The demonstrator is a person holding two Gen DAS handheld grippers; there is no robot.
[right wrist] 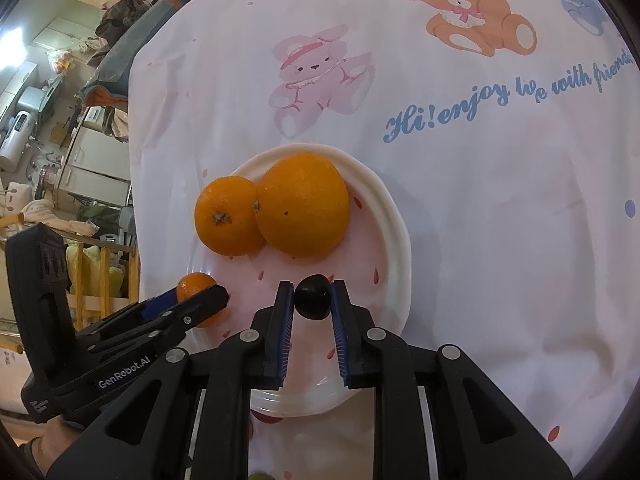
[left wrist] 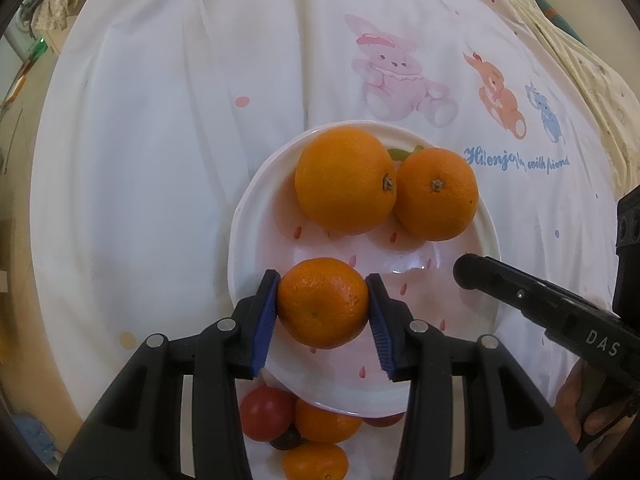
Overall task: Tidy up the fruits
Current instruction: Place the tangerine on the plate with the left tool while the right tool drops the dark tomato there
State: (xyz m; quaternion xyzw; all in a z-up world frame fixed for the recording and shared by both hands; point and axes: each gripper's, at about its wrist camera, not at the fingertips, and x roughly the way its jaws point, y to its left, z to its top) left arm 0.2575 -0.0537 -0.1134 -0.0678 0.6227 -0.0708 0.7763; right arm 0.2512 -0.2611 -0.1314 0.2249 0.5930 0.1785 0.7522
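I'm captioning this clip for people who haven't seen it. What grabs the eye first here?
Two big oranges sit touching at the far side of a white plate. Nearer, the left gripper clamps a small mandarin over the plate, and the right gripper pinches a small dark fruit beside it.

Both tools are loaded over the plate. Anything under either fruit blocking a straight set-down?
Nothing visible. The left tool holds a mandarin over bare plate; the right tool holds a dark fruit over another bare patch. The two oranges sit at the plate's far side, apart from both.
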